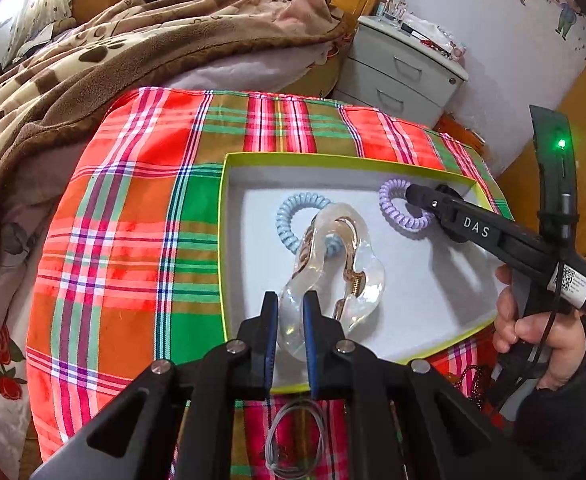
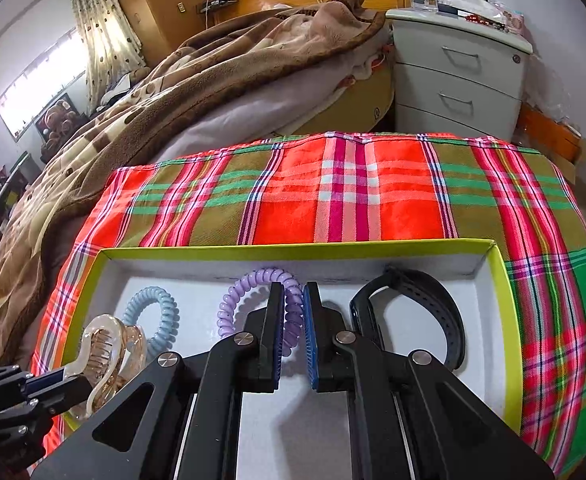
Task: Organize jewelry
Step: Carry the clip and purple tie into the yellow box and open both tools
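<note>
Clear hair claw (image 1: 333,264) between jaws, seemingly gripped

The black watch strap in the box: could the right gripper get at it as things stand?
Probably not yet. The right gripper is shut on the purple spiral hair tie; the black watch strap lies uncovered just beside it, so once emptied, the way looks free.

A bed (image 2: 253,80) heaped with a brown blanket (image 1: 93,60) is flanked by a grey bedside cabinet (image 2: 457,68), while daylight is admitted through a curtained window (image 2: 41,84).
</note>
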A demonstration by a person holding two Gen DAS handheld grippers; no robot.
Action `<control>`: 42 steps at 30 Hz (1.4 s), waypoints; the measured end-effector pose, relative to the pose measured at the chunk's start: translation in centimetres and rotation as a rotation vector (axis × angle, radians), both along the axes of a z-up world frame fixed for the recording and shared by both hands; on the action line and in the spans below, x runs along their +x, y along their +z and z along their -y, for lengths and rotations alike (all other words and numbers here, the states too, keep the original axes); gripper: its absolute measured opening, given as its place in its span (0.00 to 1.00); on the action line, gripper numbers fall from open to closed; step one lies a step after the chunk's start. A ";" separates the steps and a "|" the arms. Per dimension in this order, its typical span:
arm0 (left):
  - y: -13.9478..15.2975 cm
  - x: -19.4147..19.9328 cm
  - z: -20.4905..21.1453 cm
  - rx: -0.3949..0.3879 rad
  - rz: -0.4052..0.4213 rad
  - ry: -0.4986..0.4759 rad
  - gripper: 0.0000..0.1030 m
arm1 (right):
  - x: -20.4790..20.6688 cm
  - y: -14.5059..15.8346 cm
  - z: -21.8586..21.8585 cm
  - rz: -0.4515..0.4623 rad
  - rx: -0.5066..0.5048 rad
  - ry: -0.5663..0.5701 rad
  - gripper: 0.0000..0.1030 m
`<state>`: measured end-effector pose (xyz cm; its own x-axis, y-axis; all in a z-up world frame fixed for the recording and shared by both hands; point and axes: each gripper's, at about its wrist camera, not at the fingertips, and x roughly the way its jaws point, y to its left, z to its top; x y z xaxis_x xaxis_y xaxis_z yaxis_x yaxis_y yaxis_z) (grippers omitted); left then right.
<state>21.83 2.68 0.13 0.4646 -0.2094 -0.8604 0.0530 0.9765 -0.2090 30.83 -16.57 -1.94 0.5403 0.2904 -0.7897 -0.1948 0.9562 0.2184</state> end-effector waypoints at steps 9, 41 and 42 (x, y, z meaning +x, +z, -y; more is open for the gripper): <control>-0.2 0.2 -0.2 -0.019 -0.011 0.016 0.24 | 0.3 -0.3 -0.4 -0.019 -0.016 0.002 0.10; 3.6 -5.4 -1.2 -0.077 0.111 -0.015 0.38 | -5.9 4.5 0.5 0.106 0.004 0.014 0.17; 3.5 -5.8 -1.3 -0.080 0.110 -0.018 0.38 | -6.5 4.7 0.5 0.115 0.008 0.018 0.18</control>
<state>15.99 4.01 3.63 0.5507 -0.2846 -0.7847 0.0976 0.9556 -0.2781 24.38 -17.09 2.75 0.6217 0.3064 -0.7208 -0.2356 0.9508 0.2010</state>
